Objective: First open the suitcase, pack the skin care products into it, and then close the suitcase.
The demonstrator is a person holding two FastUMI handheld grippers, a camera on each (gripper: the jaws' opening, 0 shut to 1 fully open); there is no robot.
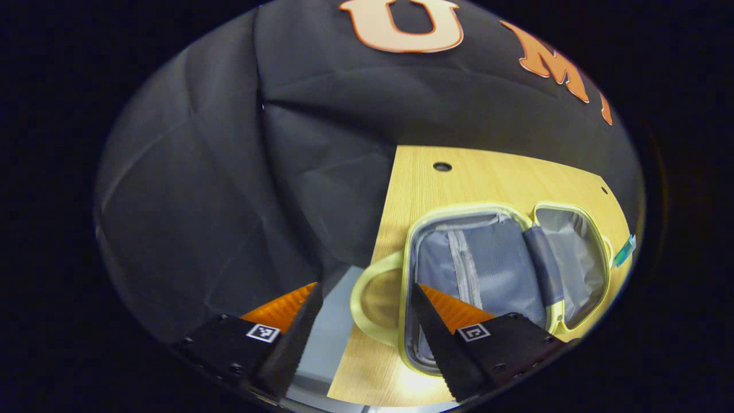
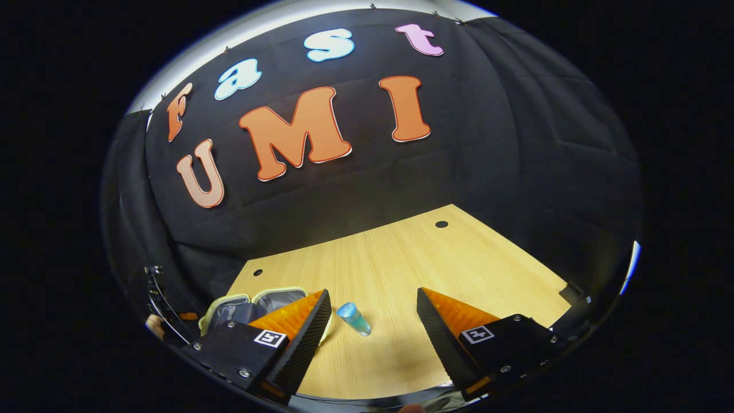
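My claws: left (image 1: 364, 330) and right (image 2: 373, 327) both wide, empty.
Risk: bottle (image 2: 354, 319), at twelve o'clock, rolls if I nudge it.
Suitcase (image 1: 504, 267): open.

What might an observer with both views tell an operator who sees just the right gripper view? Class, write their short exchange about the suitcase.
Operator: Is anything packed yet?
Observer: No. The suitcase lies open flat with nothing in it.
Operator: Where is its handle?
Observer: The handle lies right ahead of the open left gripper.
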